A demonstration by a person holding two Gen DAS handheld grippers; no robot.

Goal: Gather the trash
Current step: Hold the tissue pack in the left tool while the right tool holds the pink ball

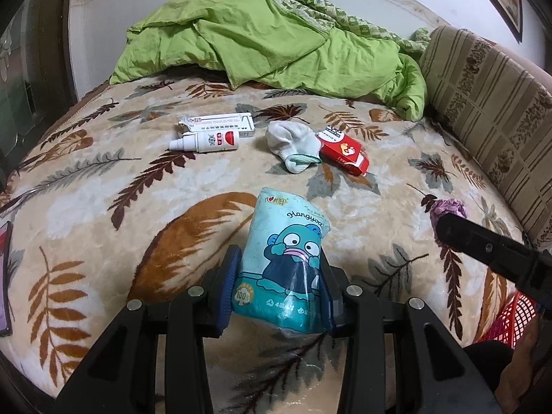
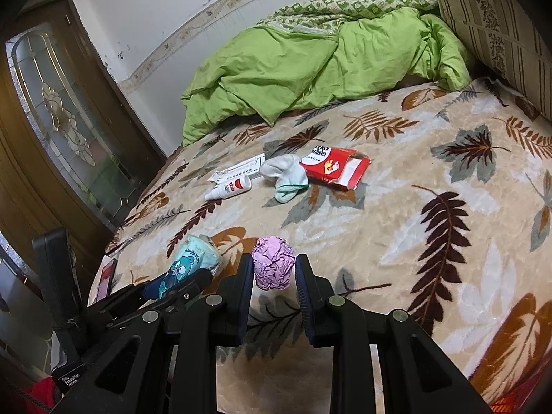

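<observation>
My left gripper (image 1: 281, 269) is shut on a teal tissue pack (image 1: 288, 258) with a cartoon figure, held just above the leaf-patterned blanket (image 1: 138, 186). The same pack (image 2: 191, 265) shows at the lower left of the right wrist view, in the left gripper (image 2: 183, 281). My right gripper (image 2: 272, 269) is shut on a crumpled purple paper ball (image 2: 273, 263); that ball (image 1: 448, 208) peeks out at the right of the left wrist view. Farther back on the bed lie a white spray bottle (image 1: 207, 142), a torn white box (image 1: 220, 123), a white sock (image 1: 293, 145) and a torn red box (image 1: 345, 150).
A rumpled green duvet (image 1: 262, 41) fills the back of the bed. A striped cushion (image 1: 490, 110) lines the right side. A red mesh basket (image 1: 510, 317) sits at the lower right, a phone-like slab (image 1: 5, 276) at the left edge, a wooden door (image 2: 69, 120) beyond.
</observation>
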